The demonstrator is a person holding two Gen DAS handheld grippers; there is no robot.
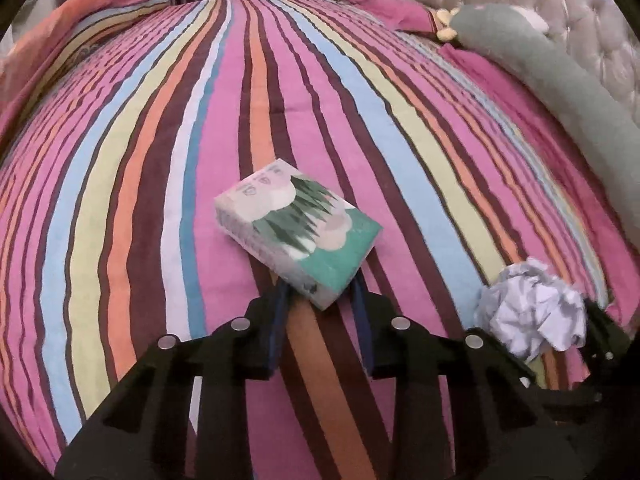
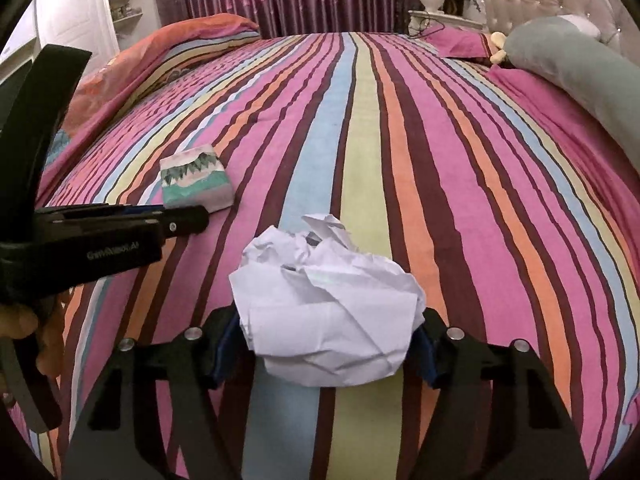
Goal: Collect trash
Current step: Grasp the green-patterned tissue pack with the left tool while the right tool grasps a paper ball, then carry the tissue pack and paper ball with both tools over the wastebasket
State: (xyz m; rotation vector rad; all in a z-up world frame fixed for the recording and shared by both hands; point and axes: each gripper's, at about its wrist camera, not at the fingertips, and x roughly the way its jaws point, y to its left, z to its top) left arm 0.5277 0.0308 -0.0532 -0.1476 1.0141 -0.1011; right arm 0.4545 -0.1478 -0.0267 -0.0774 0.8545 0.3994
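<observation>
Left gripper clamped on the near corner of the tissue pack, blue pads pressing on either side of it, jaws drawn close together. Right gripper closed around the crumpled paper ball, pads touching its left and right flanks, jaws standing wider because of the ball's bulk. Both pieces sitting on the striped bedspread, toward its near edge: tissue pack to the left of the ball, apart from it, with the long grey-green bolster well away along the bedspread's far right side. Judged from that: both grasps made, neither item clearly lifted off the bedspread yet, so roughly the first half of collecting done. Left to do: raise both, carry them off the bedspread and drop them somewhere. No bin or bag visible in either view, so destination unknown. No other loose litter spotted on the bedspread; only pillows and a small plush toy beside the bolster, none reading as trash. Corner-only hold on the pack looks shallower than the hold on the ball, so perhaps prone to tilting on the lift.
</observation>
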